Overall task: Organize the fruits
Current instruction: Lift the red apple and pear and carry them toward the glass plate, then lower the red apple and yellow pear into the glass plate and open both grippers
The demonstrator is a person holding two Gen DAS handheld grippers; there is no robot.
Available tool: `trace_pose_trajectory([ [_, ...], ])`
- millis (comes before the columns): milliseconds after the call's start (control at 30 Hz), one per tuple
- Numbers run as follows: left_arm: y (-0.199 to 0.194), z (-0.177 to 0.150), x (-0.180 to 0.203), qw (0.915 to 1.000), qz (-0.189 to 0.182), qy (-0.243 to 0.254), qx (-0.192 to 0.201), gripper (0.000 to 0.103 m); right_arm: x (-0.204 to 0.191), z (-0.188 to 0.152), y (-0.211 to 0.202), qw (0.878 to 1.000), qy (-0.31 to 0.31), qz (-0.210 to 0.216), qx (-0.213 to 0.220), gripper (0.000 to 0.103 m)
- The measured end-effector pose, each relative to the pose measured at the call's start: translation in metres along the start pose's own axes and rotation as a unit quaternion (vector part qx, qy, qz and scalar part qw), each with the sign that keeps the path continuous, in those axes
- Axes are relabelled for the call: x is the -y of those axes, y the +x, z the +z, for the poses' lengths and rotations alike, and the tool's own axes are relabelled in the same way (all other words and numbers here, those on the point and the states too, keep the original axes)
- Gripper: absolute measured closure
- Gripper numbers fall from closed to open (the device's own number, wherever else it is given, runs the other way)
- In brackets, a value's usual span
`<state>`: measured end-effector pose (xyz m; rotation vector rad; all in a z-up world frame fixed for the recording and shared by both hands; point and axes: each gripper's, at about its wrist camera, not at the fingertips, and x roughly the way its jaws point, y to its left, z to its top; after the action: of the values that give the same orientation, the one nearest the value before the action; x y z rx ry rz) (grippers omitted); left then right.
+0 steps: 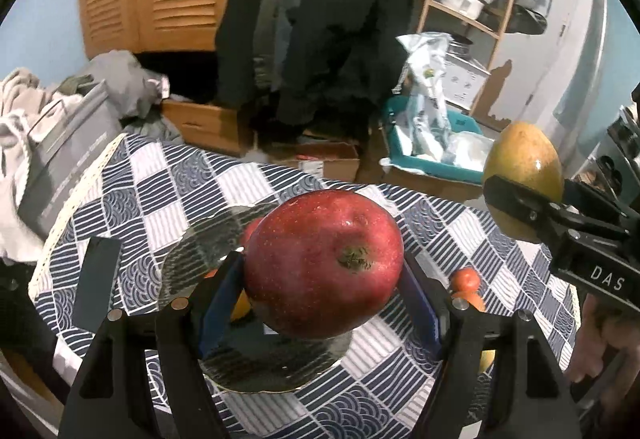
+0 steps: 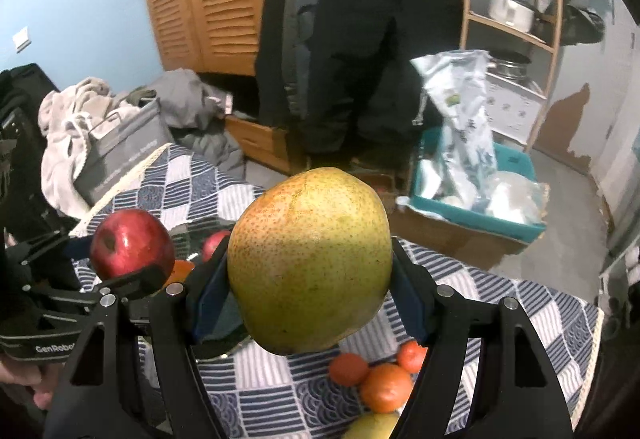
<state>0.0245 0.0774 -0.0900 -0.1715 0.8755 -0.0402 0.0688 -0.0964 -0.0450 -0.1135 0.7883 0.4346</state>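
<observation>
My left gripper [image 1: 322,279] is shut on a red apple [image 1: 324,263] and holds it above a glass plate [image 1: 200,259] on the checked tablecloth. The apple also shows in the right wrist view [image 2: 132,245]. My right gripper [image 2: 310,279] is shut on a yellow-green pear [image 2: 310,259] held above the table; the pear shows at the right of the left wrist view [image 1: 524,167]. Another red fruit [image 2: 214,243] and an orange one [image 2: 182,269] lie on the plate. Small oranges [image 2: 384,379] lie on the cloth below the pear.
The table with the blue and white checked cloth [image 1: 160,175] ends at a cream border on the left. A grey bag [image 1: 64,155], clothes, cardboard boxes, a teal bin [image 2: 476,215] with plastic bags and a wooden shelf [image 2: 512,27] stand behind. Another pale fruit [image 2: 372,427] lies at the near edge.
</observation>
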Motion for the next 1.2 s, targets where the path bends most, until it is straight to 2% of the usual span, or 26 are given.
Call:
trace_pose_trajectory([
  [233, 0.015, -0.010, -0.029, 0.9995, 0.022, -0.017, -0.017, 0.026, -0.023, 0.007, 0.027, 1.000, -0.013, 0.018, -0.018, 0.031],
  [633, 0.060, -0.039, -0.073, 0.9938, 0.059, -0.050, -0.080, 0.026, -0.053, 0.000, 0.083, 0.996, -0.035, 0.031, -0.072, 0.031],
  [1200, 0.096, -0.065, -0.099, 0.9832, 0.080, -0.082, -0.142, 0.026, -0.073, -0.039, 0.158, 0.983, -0.068, 0.033, -0.164, 0.031],
])
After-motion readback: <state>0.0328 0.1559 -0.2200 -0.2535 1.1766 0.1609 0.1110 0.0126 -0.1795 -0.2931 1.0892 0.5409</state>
